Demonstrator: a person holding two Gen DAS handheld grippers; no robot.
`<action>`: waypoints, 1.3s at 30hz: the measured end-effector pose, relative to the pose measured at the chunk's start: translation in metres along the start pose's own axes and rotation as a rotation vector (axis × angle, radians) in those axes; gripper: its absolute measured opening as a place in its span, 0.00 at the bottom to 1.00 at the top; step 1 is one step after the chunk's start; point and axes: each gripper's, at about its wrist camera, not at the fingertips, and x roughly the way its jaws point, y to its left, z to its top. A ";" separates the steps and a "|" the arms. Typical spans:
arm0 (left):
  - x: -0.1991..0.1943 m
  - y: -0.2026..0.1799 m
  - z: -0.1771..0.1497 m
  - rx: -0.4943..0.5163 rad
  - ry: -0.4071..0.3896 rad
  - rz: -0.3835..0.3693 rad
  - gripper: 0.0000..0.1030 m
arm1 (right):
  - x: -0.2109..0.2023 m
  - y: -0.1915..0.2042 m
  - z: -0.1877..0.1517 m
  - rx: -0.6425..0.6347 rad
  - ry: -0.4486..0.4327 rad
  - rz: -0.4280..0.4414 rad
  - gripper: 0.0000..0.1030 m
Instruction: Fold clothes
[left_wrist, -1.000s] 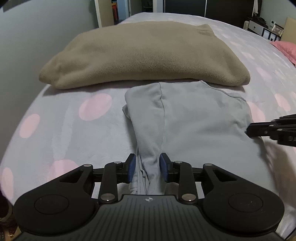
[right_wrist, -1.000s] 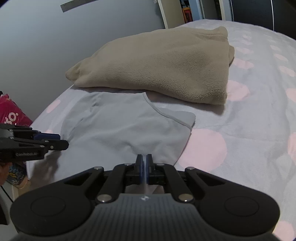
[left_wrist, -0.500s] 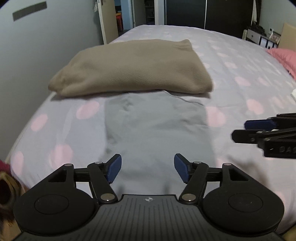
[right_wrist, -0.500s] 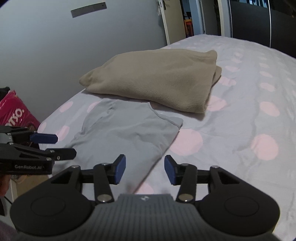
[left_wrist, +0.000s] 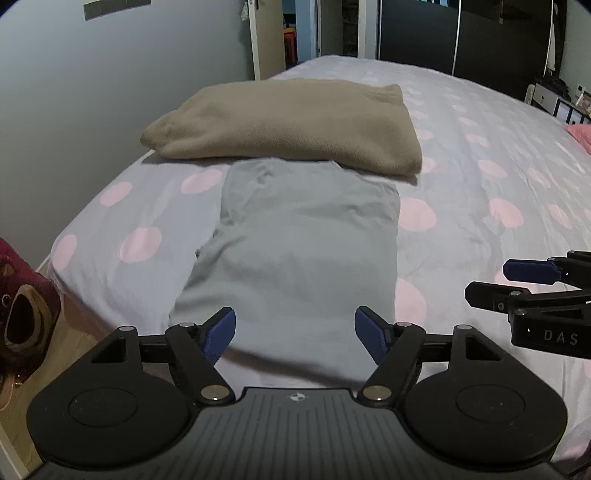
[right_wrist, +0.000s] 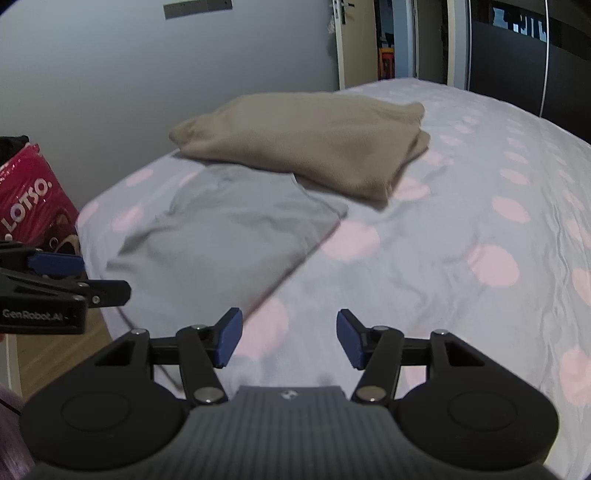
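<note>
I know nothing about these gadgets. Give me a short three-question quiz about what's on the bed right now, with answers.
1. True or false: the left gripper is clamped on the grey garment.
2. What lies beyond the grey garment, overlapping its far edge?
   A. a tan folded blanket
   B. a pink pillow
   C. a black bag
3. Fill in: the bedsheet is pale with ____ dots.

Key:
1. False; both it and the right gripper are open, holding nothing.
2. A, the tan blanket.
3. Pink.
</note>
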 end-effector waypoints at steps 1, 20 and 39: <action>-0.001 -0.002 -0.003 -0.001 0.003 0.003 0.69 | -0.001 -0.001 -0.003 0.004 0.006 0.000 0.58; 0.010 -0.017 -0.022 0.072 0.067 0.041 0.69 | -0.002 0.010 -0.025 -0.038 0.059 0.010 0.63; 0.012 -0.016 -0.023 0.070 0.068 0.040 0.69 | 0.001 0.010 -0.028 -0.038 0.077 0.019 0.68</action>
